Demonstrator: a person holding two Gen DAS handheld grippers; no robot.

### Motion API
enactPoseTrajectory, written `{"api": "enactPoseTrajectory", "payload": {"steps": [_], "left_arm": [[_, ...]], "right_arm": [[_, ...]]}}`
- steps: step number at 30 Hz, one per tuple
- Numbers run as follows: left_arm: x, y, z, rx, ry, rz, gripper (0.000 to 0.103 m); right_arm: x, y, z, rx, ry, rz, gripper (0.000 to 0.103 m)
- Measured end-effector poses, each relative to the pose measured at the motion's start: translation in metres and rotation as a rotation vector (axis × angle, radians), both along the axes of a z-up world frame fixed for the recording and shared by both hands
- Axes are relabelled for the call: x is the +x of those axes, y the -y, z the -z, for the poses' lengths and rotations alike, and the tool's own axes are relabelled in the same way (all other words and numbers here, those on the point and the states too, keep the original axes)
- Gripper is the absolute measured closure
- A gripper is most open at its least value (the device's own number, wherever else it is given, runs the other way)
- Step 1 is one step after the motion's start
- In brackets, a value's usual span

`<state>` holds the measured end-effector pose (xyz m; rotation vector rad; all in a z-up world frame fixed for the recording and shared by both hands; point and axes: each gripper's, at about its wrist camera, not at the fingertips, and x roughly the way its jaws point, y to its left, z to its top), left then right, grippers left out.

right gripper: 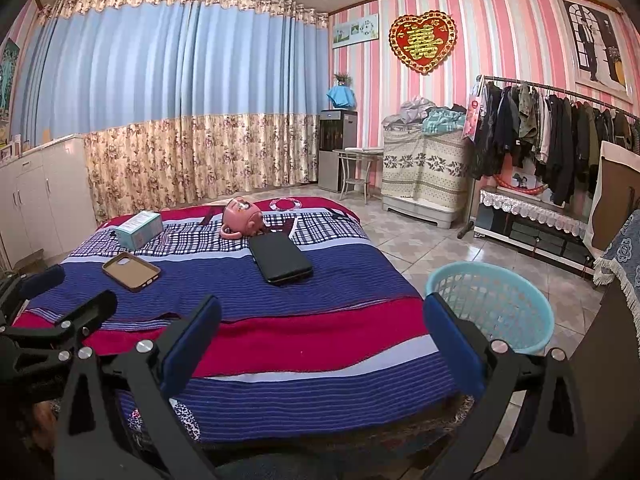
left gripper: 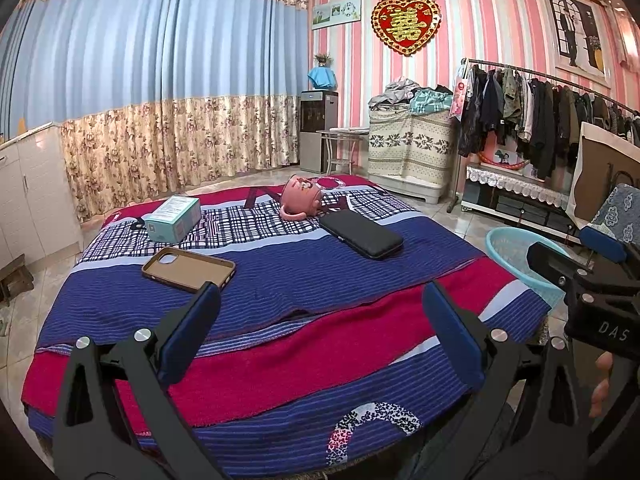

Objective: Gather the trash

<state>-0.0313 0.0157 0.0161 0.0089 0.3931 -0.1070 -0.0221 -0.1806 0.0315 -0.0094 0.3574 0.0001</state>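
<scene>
A bed with a blue, red and plaid cover holds a teal box, a brown phone case, a pink mug on its side and a black flat case. A light blue basket stands on the floor right of the bed. My left gripper is open and empty above the bed's near end. My right gripper is open and empty, near the basket.
A clothes rack and a low cabinet stand along the right wall. A covered chest, a small table and a water dispenser stand at the back. White cabinets line the left wall.
</scene>
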Motion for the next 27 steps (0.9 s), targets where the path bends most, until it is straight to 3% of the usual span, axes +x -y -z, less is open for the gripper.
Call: {"api": "enactPoseTrajectory", "payload": {"steps": [27], "left_arm": [[0.001,0.0002,-0.0005,0.001,0.0,0.0,0.006]], "right_arm": [[0.0009,0.0022,0.0026,0.002,0.007,0.006,0.005]]}}
